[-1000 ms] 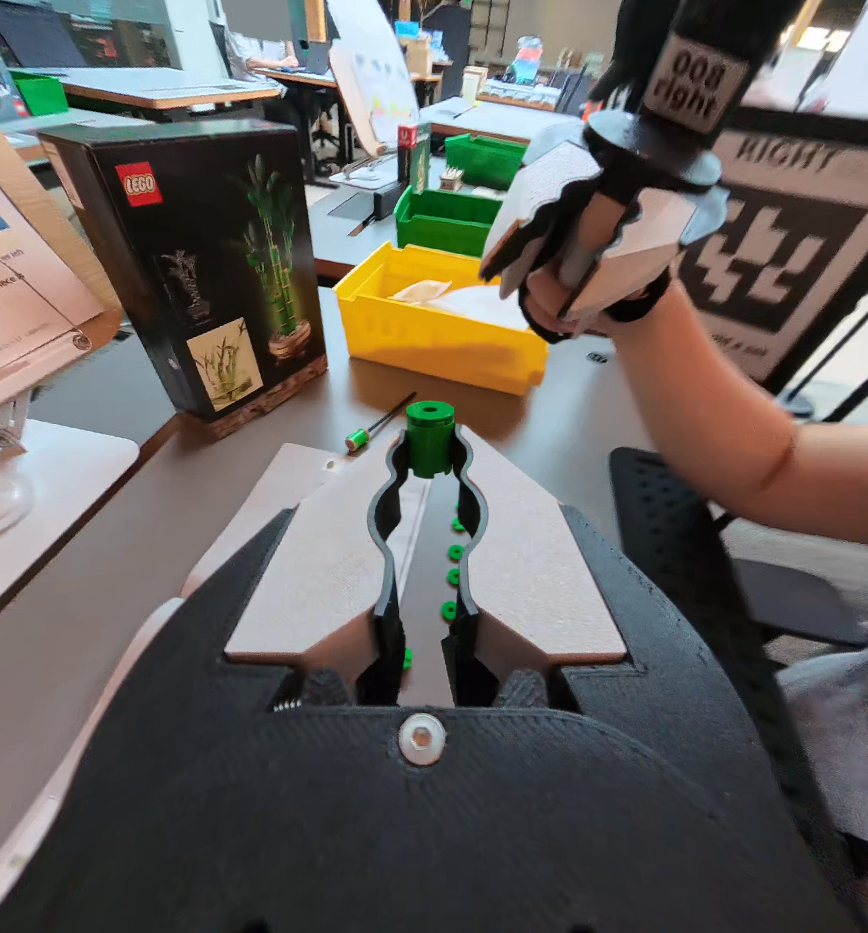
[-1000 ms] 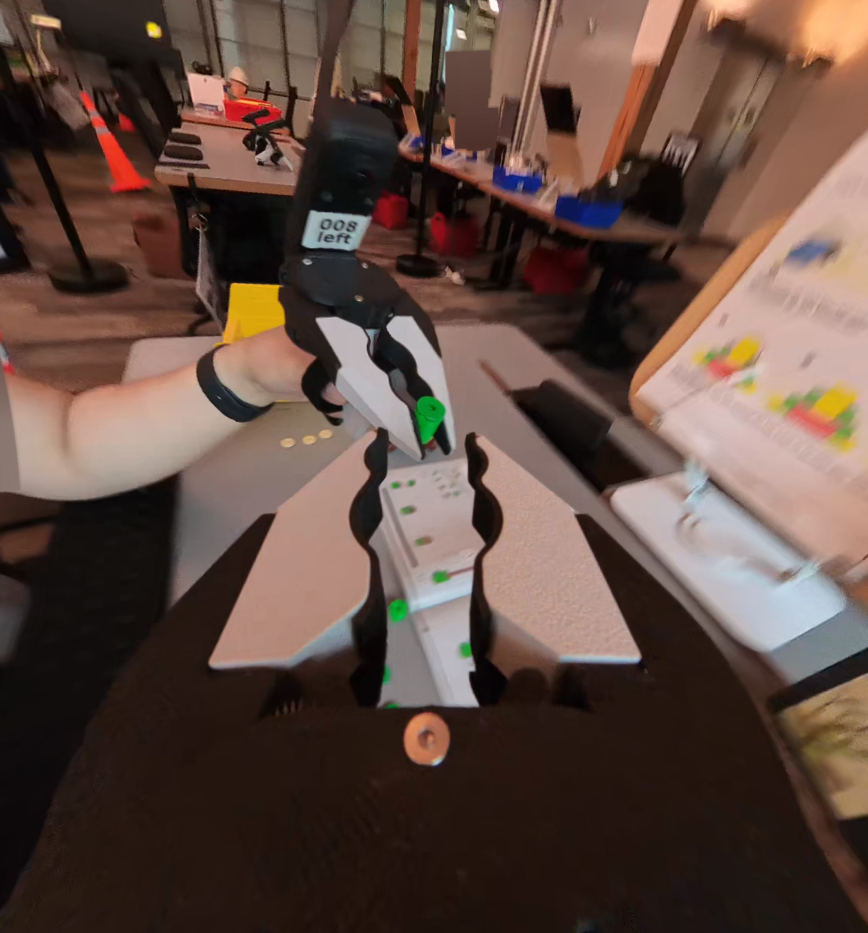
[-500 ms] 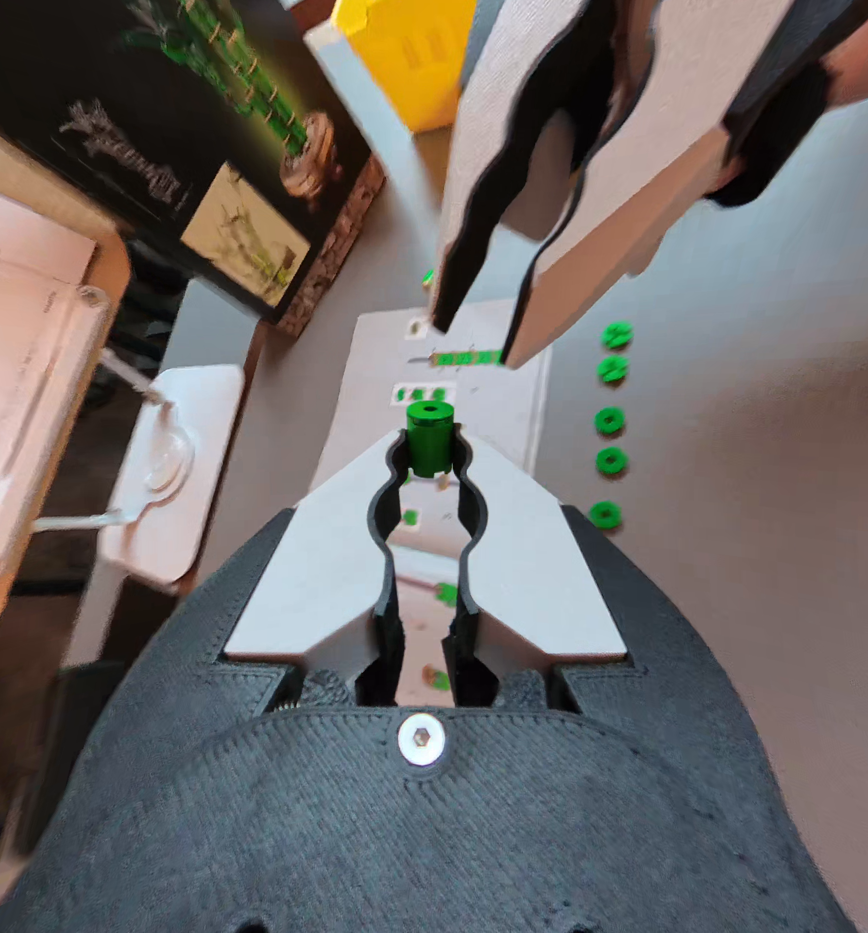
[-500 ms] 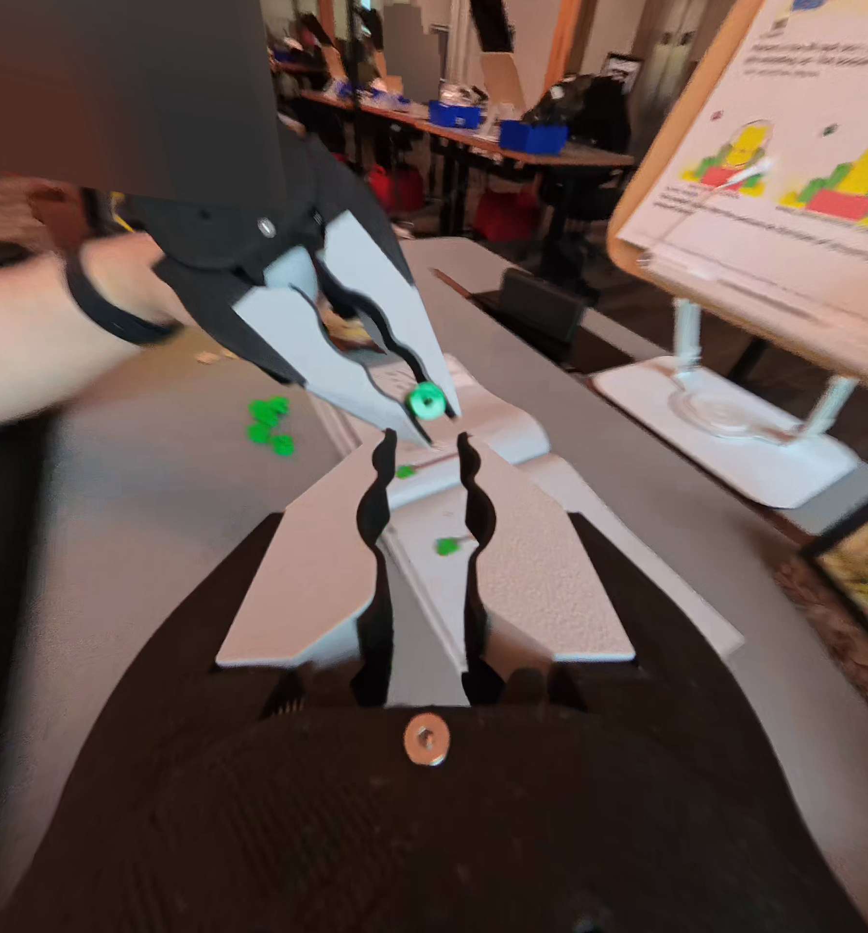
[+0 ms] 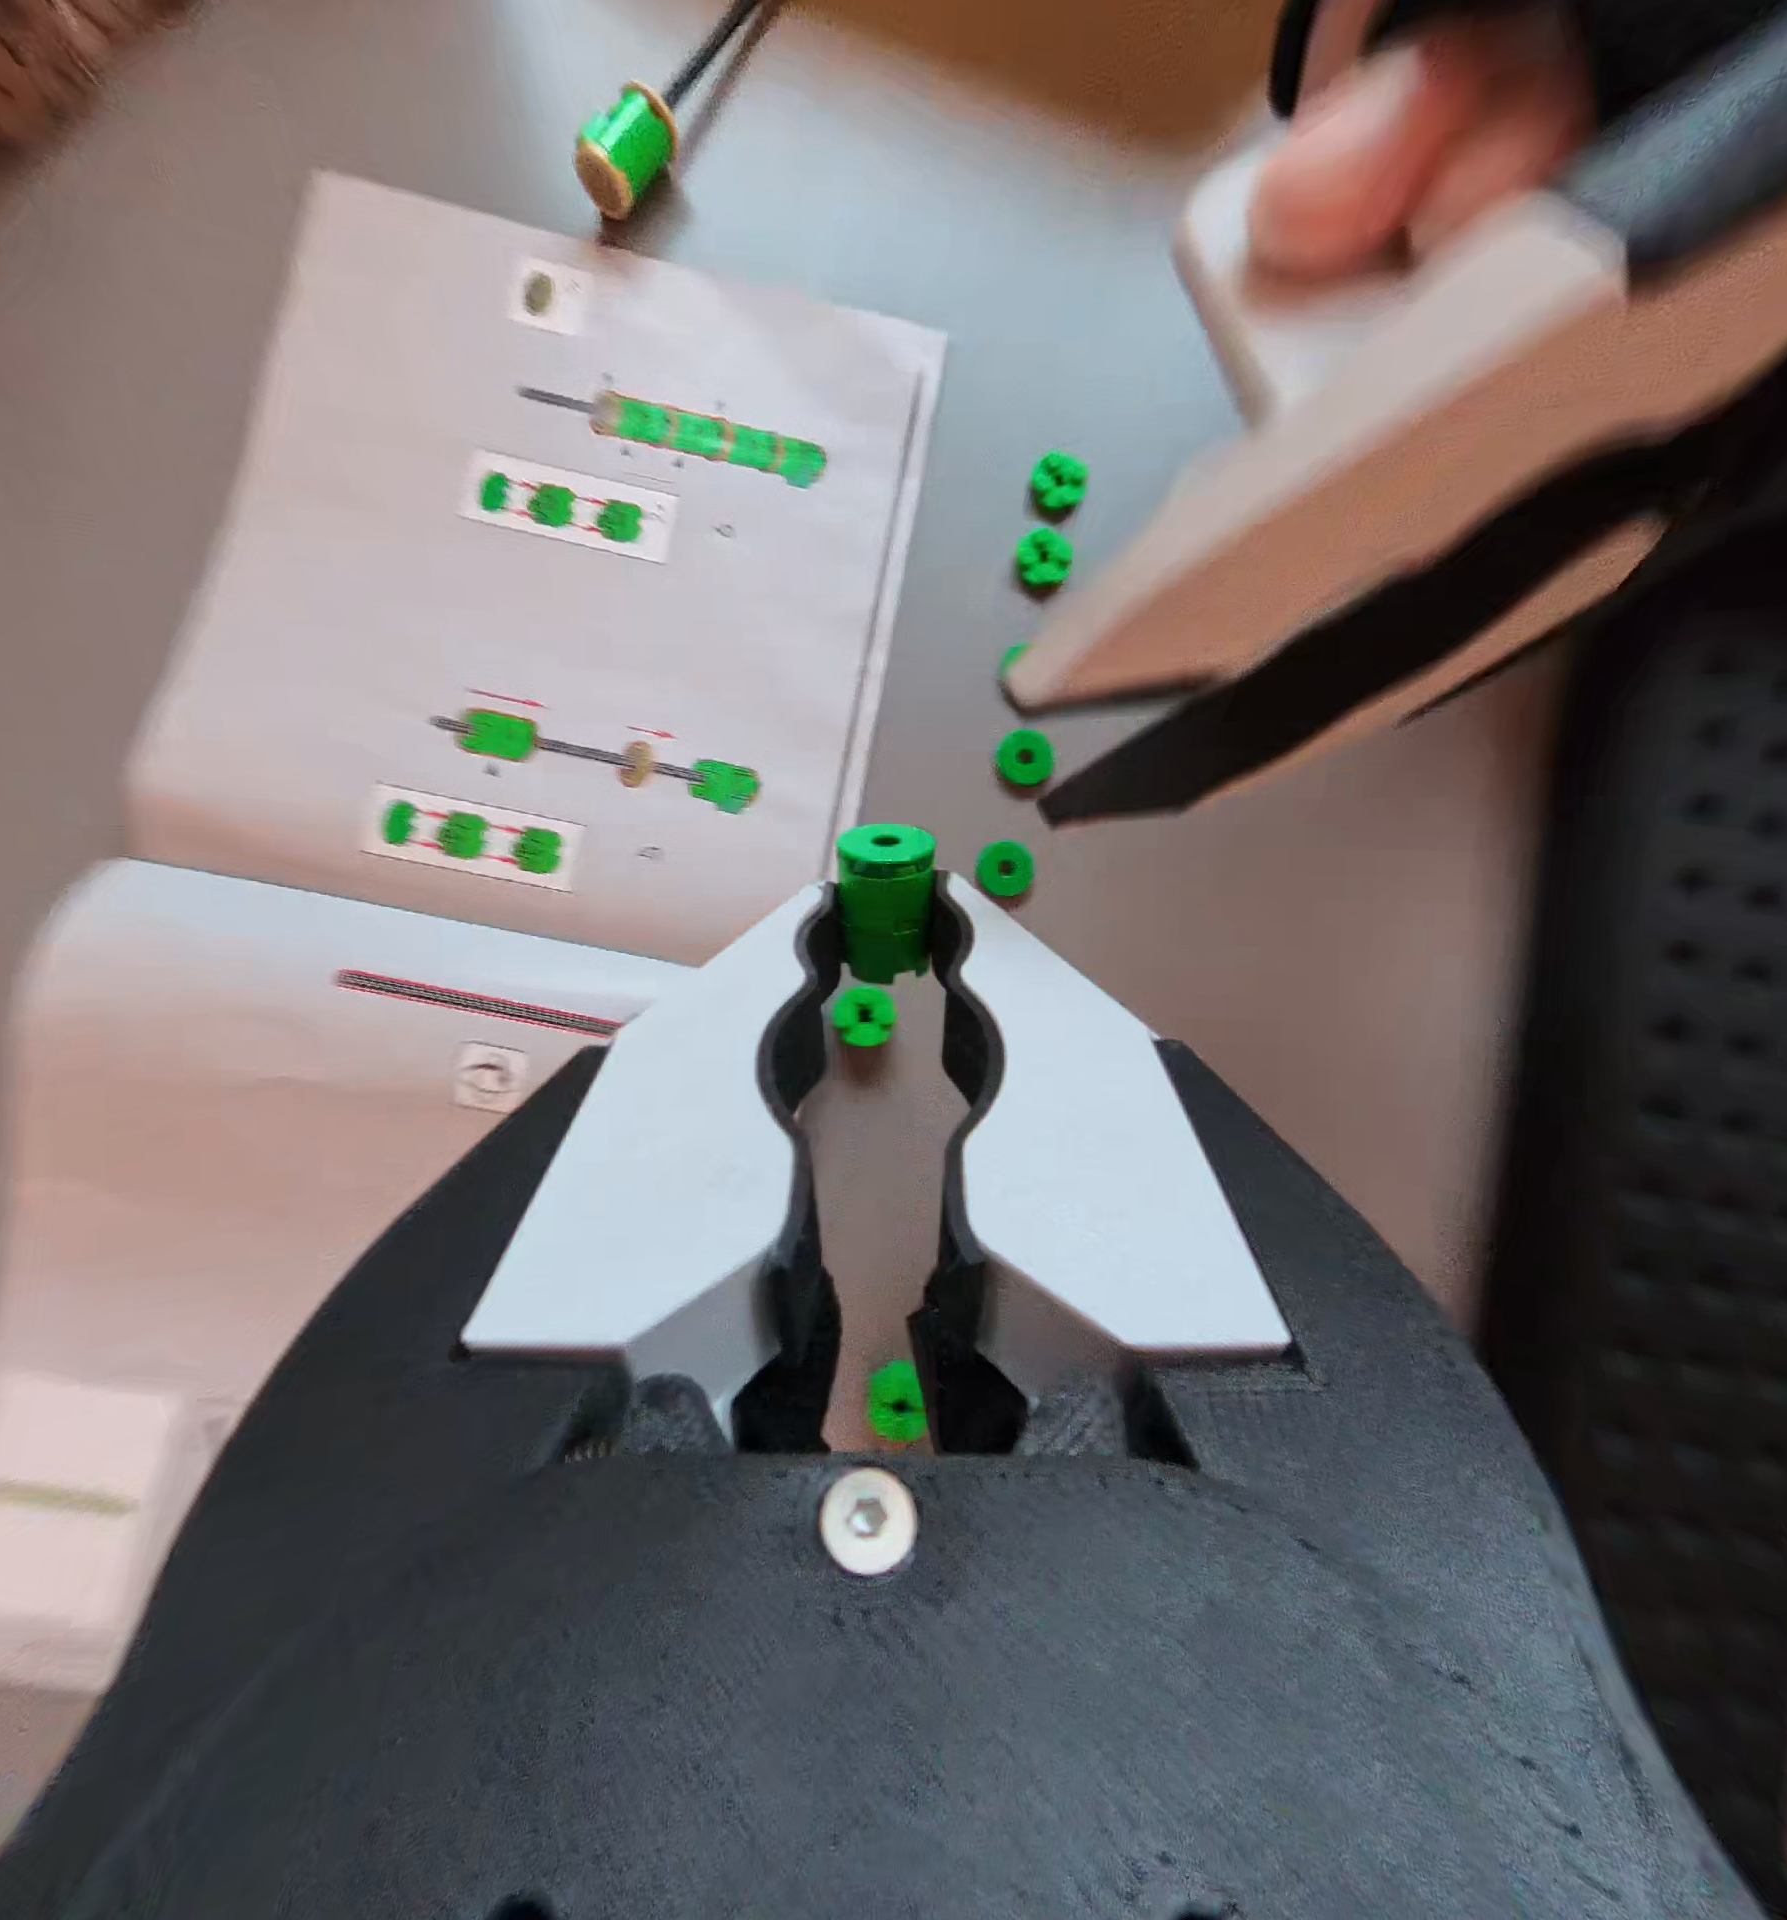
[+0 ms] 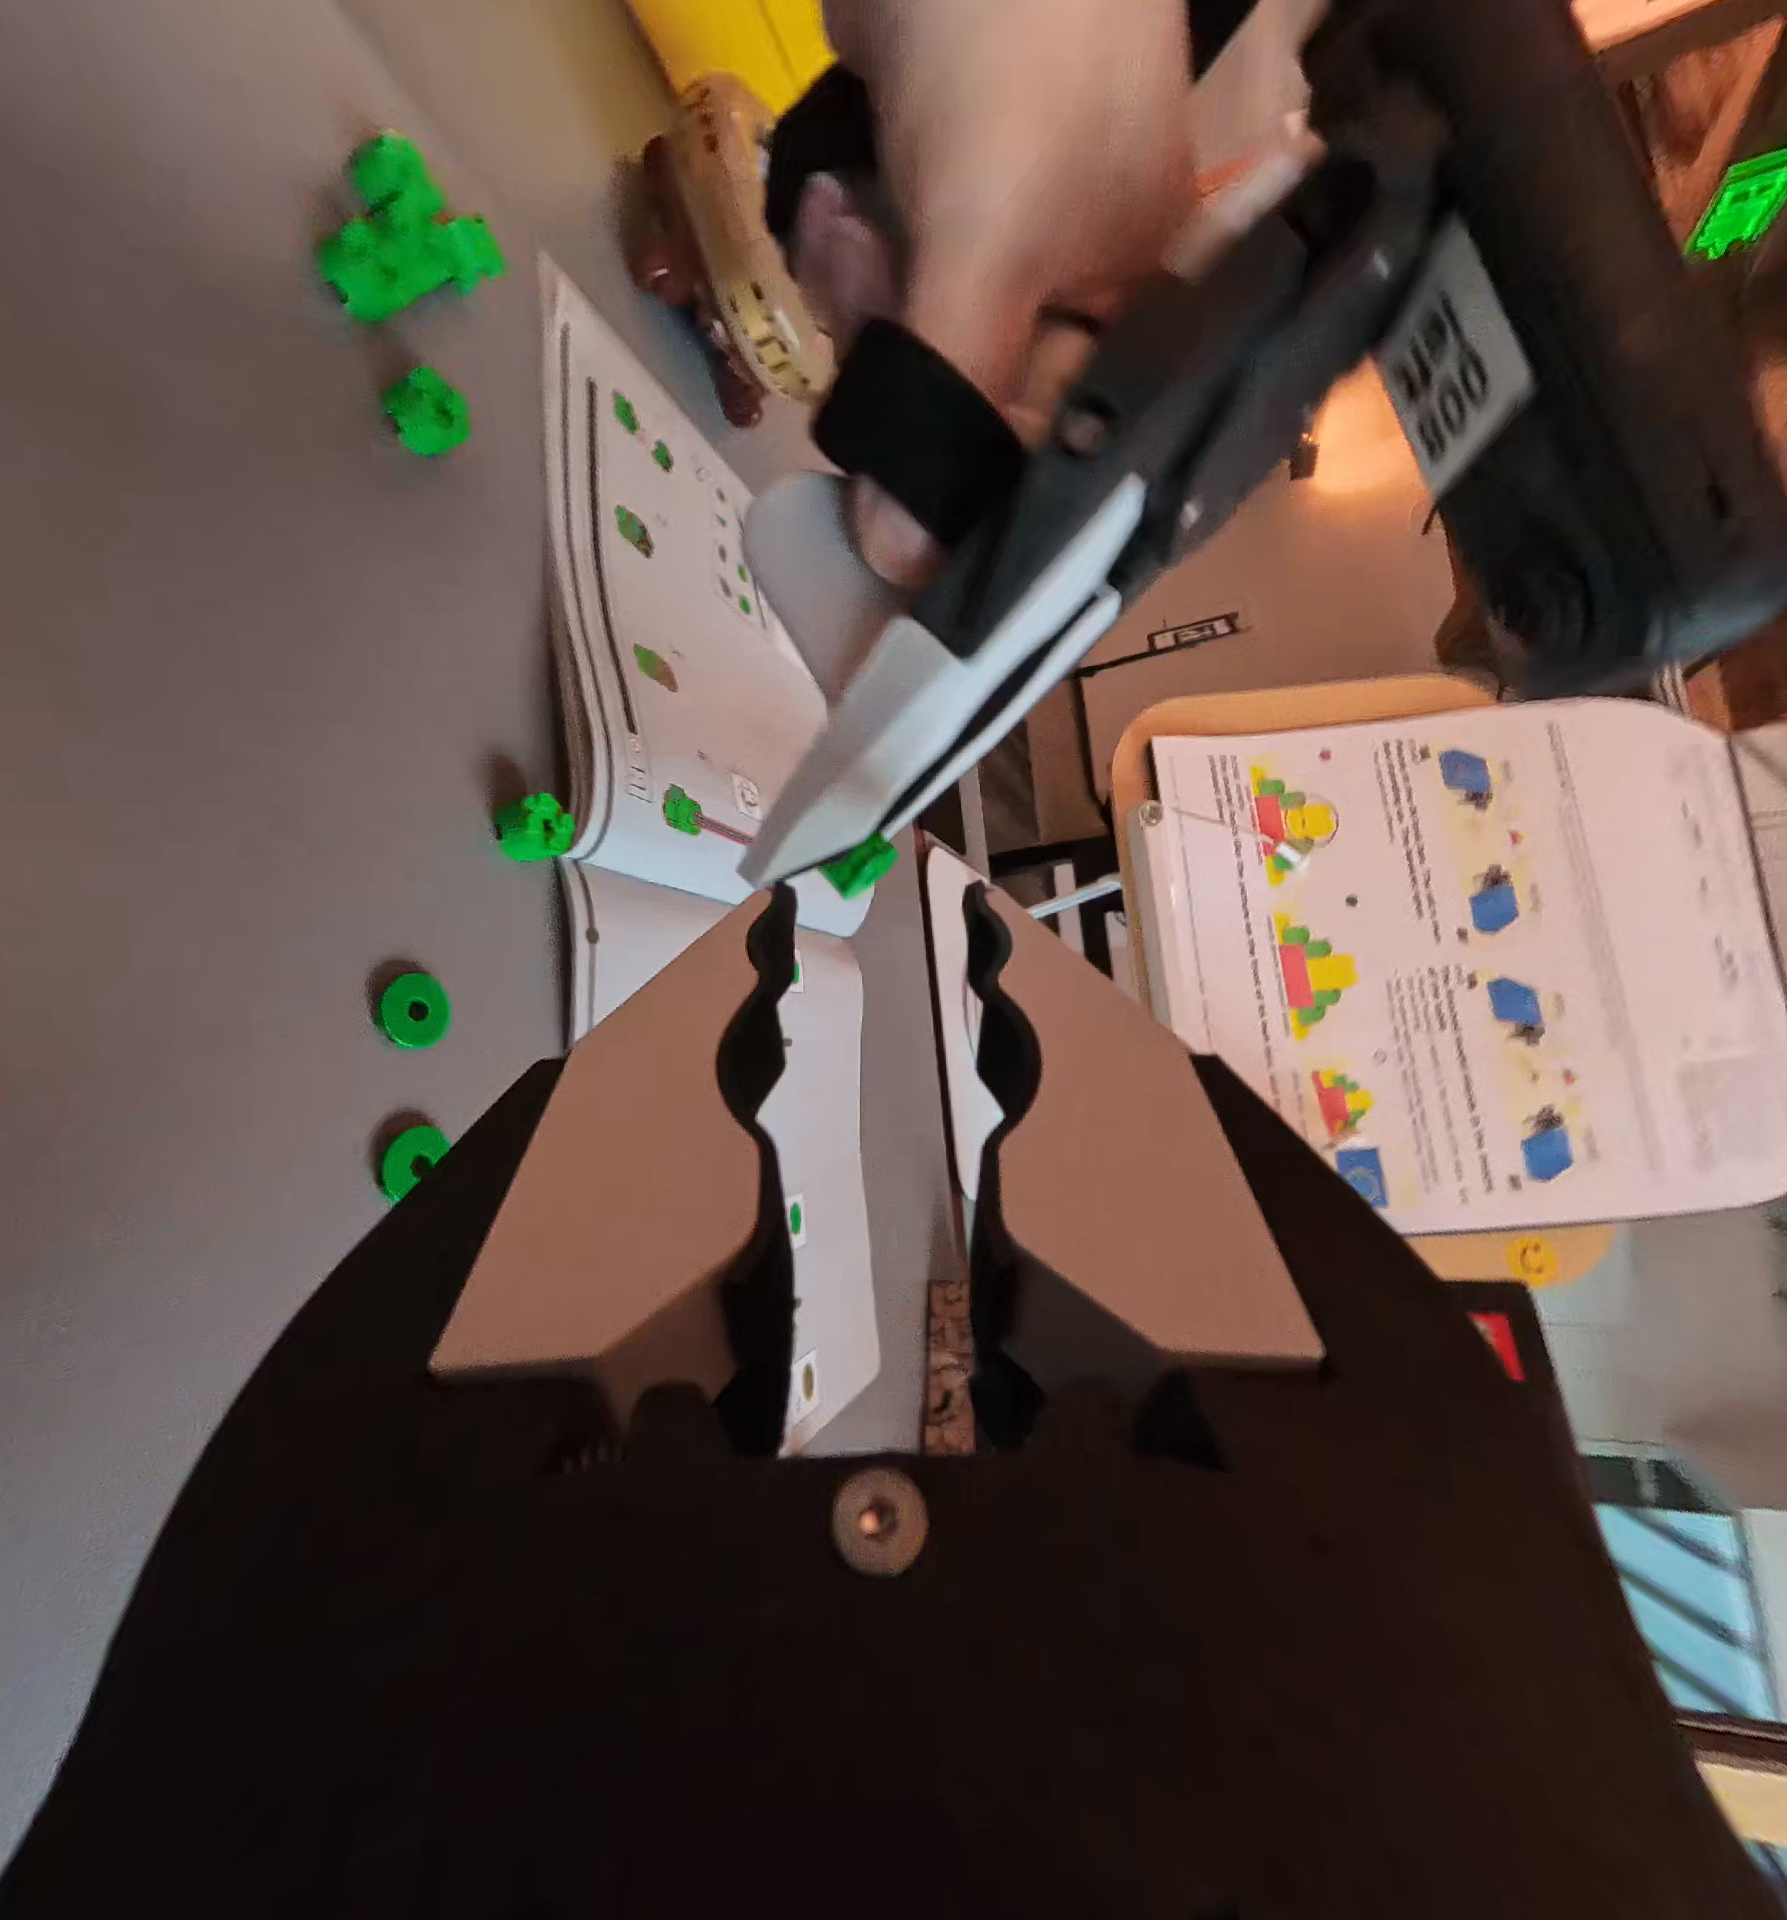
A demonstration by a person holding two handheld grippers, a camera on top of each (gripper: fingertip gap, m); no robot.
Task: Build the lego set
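A: Left wrist view. Left gripper [image 5: 884,914] clamped on green round-brick stack [image 5: 884,902], held at the fingertips only, most of the stack proud of the tips. Below: open instruction booklet [image 5: 577,582] on grey table [image 5: 1232,1039]. Row of loose green round pieces [image 5: 1024,756] just right of the booklet edge; one more [image 5: 863,1016] visible between the fingers. Green spool on black axle [image 5: 627,148] lying beyond the booklet's far edge.

B: Right gripper [image 5: 1029,748] noted top right, tips low over that row, fingers a little apart, nothing between them. Heavy blur.

A: Risk: shallow grip. Any sideways push while mating likely to roll the stack out of the tips.

B: Second risk: right tips close to the row; a careless sweep likely to scatter pieces.

A: Right wrist view. Right gripper [image 6: 873,904] apart, empty. Left gripper [image 6: 827,868] directly ahead, green stack [image 6: 856,864] at its tip, almost touching the right fingertips [image 6: 780,914].

B: Loose green pieces on the table: cluster [image 6: 401,244], single [image 6: 530,826] at booklet corner, flat rings [image 6: 414,1008]. Printed sheet on stand [image 6: 1471,966] to the right.

A: Risk: tips colliding in this crowding, jarring the stack loose. Piece small, drop onto the booklet likely to bounce away.
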